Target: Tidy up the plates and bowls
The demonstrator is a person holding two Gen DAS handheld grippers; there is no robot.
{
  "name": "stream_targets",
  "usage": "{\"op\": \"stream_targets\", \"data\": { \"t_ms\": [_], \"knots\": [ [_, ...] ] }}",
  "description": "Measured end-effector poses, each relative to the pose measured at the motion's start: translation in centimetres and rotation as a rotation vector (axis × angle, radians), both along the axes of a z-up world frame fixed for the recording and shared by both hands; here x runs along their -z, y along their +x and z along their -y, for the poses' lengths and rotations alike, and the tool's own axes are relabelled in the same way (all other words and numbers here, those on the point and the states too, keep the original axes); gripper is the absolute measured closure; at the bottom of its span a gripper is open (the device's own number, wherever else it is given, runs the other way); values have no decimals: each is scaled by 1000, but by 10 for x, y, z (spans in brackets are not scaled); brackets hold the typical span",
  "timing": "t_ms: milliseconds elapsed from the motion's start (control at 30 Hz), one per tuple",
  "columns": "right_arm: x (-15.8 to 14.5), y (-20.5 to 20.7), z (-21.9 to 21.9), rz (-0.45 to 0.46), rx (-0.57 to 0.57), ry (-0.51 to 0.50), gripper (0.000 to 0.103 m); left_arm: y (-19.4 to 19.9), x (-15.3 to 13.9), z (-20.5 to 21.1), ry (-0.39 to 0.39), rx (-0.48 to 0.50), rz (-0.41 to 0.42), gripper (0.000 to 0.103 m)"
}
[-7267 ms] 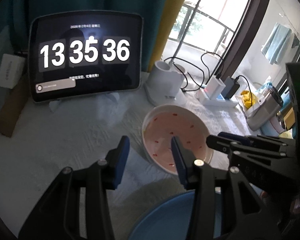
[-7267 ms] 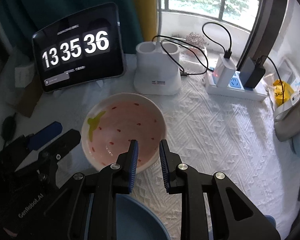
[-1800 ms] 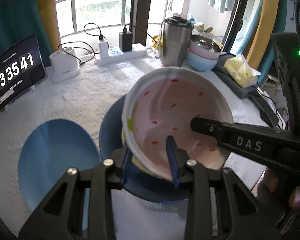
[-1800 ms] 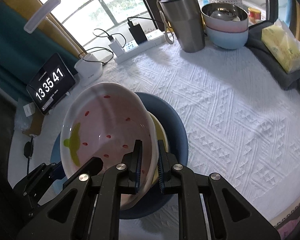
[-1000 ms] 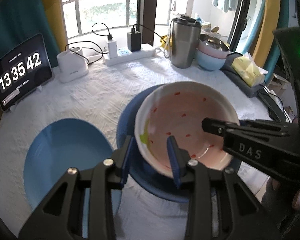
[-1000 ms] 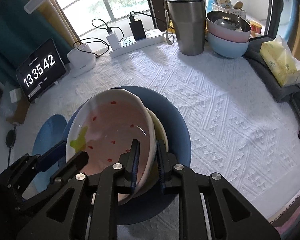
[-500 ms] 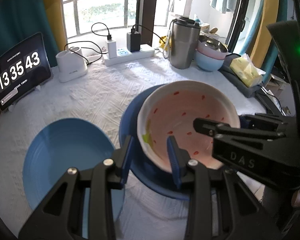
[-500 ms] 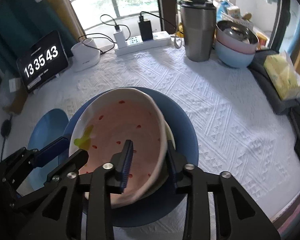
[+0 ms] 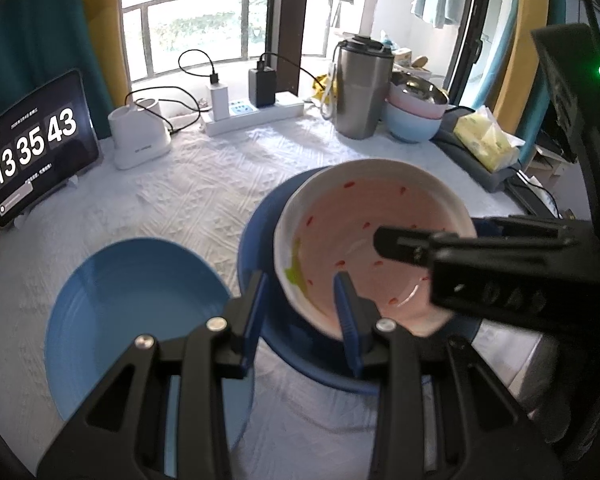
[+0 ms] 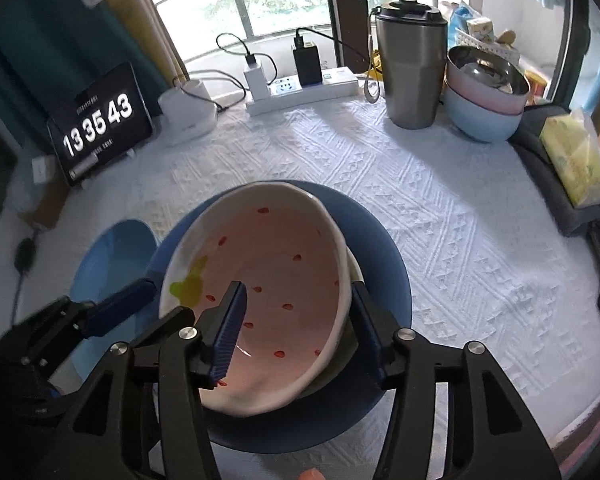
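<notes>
Now, right gripper (image 10: 298, 322): jaws just opened wide, straddling the near rim of the pink, red-speckled ceramic bowl (image 10: 268, 276), pads clear of it.
Left gripper (image 9: 300, 312): narrow, rim between its blue pads; whether it is pinched cannot be told.
Bowl: nested in the dark blue dish (image 10: 380, 248).
Handling: judged rigid, glazed, slippery, breakable; best taken at the rim.
Beyond the bowl: white textured tablecloth (image 10: 440, 208).

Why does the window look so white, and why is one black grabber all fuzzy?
Both views: daylight overexposes the window, washing it white. Right wrist view: the left gripper at the lower left looks smeared, probably motion blur; the strawberry bowl stays sharp. Fisheye lenses bend the edges.
</notes>
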State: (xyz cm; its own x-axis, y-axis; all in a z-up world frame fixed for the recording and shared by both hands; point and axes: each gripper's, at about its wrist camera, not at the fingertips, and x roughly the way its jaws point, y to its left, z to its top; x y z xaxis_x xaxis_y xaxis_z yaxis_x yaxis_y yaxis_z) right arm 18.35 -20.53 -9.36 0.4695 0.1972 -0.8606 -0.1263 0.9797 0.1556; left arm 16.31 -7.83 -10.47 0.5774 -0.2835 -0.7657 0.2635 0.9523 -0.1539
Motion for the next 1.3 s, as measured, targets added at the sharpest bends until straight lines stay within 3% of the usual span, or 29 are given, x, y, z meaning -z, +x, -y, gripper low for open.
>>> {"op": "stream_targets", "data": {
  "t_ms": [300, 467, 667, 1300],
  "knots": [
    [-9, -5, 8, 6, 11, 72, 48, 1, 3, -2, 2, -10, -10, 67],
    [-23, -10, 14, 48, 16, 51, 48, -5, -5, 1, 10, 1, 6, 67],
    [-26, -14, 23, 63, 32, 51, 48, -7, -14, -14, -41, -40, 22, 67],
    [-33, -24, 55, 132, 53, 23, 48, -10, -23, -35, -19, -144, 66, 67]
  ]
}}
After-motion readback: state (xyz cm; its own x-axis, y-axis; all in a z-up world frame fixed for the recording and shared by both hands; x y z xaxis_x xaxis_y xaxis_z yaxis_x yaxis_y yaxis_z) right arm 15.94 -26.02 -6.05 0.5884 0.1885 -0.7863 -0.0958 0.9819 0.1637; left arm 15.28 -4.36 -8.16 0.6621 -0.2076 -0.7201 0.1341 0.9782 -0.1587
